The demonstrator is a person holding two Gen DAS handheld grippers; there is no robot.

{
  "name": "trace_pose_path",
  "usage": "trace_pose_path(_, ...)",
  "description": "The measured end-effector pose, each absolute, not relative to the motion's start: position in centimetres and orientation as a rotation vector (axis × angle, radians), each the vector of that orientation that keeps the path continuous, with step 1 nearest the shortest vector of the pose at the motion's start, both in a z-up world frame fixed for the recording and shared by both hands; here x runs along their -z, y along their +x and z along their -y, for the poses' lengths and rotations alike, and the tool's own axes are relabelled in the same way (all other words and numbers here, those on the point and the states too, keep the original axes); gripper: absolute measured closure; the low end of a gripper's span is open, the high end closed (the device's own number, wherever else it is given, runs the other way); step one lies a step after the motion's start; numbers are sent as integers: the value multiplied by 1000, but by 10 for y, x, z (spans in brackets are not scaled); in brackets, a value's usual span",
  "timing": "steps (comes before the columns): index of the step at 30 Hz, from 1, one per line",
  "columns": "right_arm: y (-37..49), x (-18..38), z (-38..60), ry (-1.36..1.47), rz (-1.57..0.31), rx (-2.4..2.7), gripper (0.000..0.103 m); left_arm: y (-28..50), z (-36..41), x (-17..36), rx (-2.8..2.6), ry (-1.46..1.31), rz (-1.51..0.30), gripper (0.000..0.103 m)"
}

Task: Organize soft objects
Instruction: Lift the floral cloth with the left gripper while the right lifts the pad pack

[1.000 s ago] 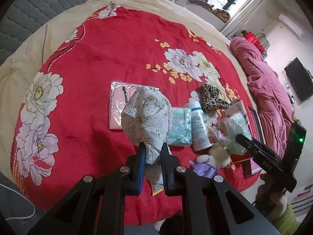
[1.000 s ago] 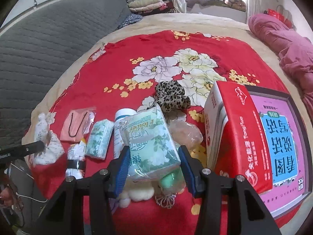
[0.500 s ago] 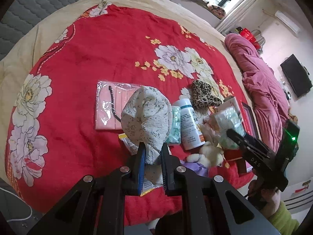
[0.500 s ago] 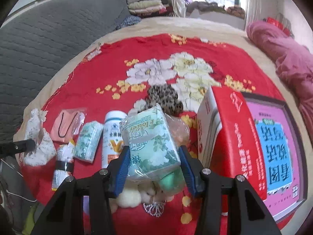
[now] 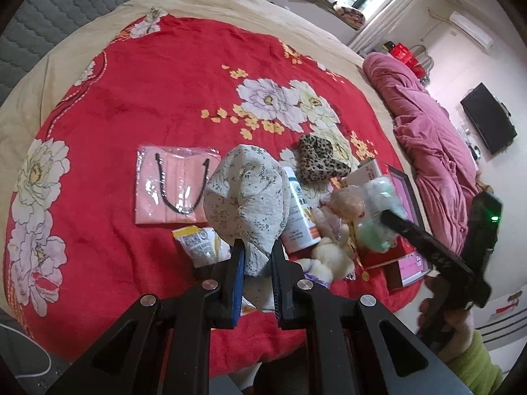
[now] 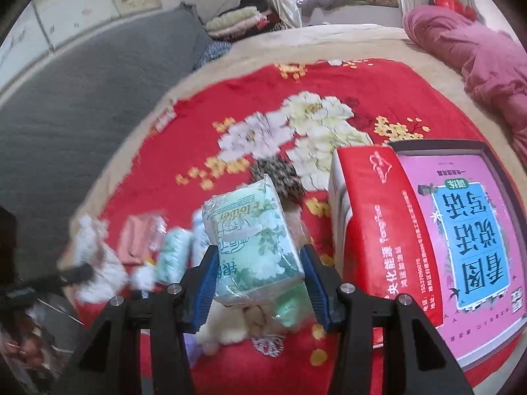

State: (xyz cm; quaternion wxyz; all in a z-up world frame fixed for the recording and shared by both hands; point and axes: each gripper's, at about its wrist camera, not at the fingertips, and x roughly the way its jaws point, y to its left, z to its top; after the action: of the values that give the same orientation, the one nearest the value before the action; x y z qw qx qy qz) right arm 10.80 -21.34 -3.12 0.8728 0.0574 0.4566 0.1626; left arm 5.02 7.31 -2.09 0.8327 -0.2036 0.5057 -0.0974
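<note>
Left wrist view shows a red flowered blanket (image 5: 158, 98) on a bed, window behind. My left gripper (image 5: 257, 256) pinches the floral cloth (image 5: 245, 191) above it. My right gripper (image 6: 258, 273) squeezes the green tissue pack (image 6: 250, 240) between both fingers.

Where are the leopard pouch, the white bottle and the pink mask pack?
leopard pouch (image 5: 321, 159), left wrist view, middle of its spotted fabric.
white bottle (image 5: 298, 217), left wrist view, its labelled side.
pink mask pack (image 5: 174, 186), left wrist view, centre of the wrapper.

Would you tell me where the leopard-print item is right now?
In the left wrist view, the leopard-print item lies on the red blanket, right of centre, just beyond the white bottle.
</note>
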Motion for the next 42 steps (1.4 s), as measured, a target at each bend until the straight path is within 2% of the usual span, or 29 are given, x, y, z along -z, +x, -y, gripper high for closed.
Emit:
trace_pose_path(11,101,72,168,-144,-985,-330,52,47,-71,19,214,-421,-1074,88)
trace_pose_path(12,99,70,165,-172,-966,-321,50,47,-72,19,214,-423,-1073,88)
trace_pose_path(14,98,65,162,-205,-940,-323,35,46,-73,18,215,-426,-1072,88)
trace_pose_path(15,98,62,160,-215,-934,-348,32,46,-73,18,216,-428,-1070,88)
trace_pose_path(24,123,83,138,-342,-1050,-325,31,46,-79,21,211,-446,-1077,88)
trace_pose_path(25,124,85,138,-344,-1053,-320,32,45,-80,22,210,-449,-1079,88)
trace_pose_path(28,126,81,143,-290,-1053,-341,51,46,-81,21,208,-451,-1080,88)
trace_pose_path(29,126,78,145,-274,-1047,-344,52,45,-81,21,209,-451,-1079,88)
trace_pose_path(34,123,61,158,-165,-1035,-397,53,46,-78,18,215,-444,-1073,88)
trace_pose_path(42,112,2,196,87,-953,-481,53,51,-57,-5,256,-390,-1040,88)
